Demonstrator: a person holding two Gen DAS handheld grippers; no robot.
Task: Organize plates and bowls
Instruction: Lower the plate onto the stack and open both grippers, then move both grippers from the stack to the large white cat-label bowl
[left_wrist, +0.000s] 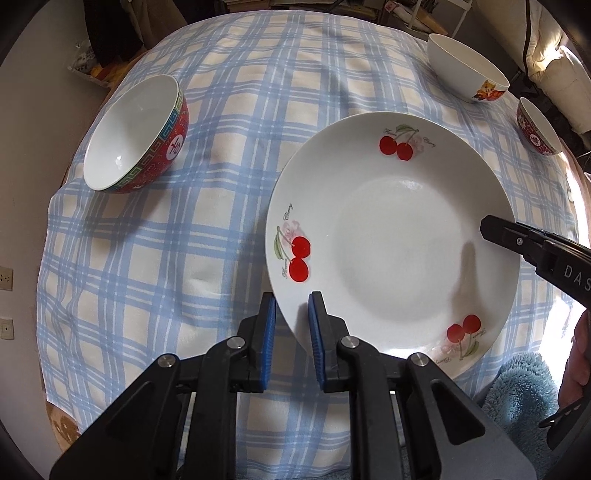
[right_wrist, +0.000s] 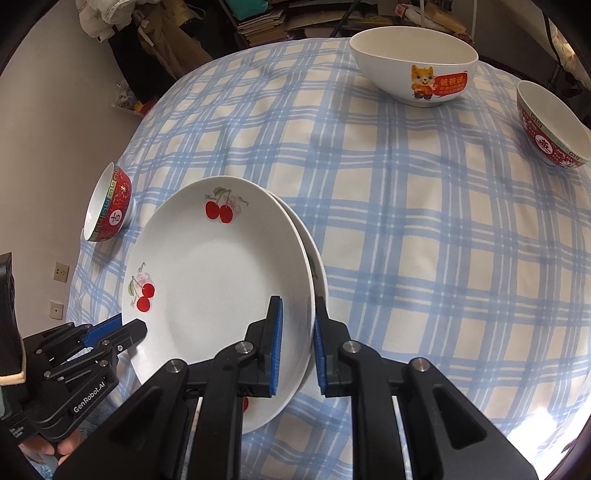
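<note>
On the far left of the checked blue cloth (left_wrist: 155, 258) covering the tabletop sits a red patterned bowl (left_wrist: 136, 136), well apart from everything else. Next over, the left gripper (left_wrist: 291, 314) has its blue-padded fingers (left_wrist: 269, 325) clamped on the near-left rim of a white cherry plate (left_wrist: 391, 240), one pad above the rim and one under it. From the right wrist view a second plate (right_wrist: 314, 258) lies under the first, its edge peeking out on the right side. The right gripper (right_wrist: 298, 321) grasps the opposite rim, its fingers (right_wrist: 277, 332) closed across both edges; I cannot tell whether the lower plate is truly pinched or only sits between them. The plates look tilted, lifted a little off the cloth. Further right, toward the back, stands a white bowl with a cartoon fox (right_wrist: 413, 62), and at the far right edge a smaller red patterned bowl (right_wrist: 546, 125).
</note>
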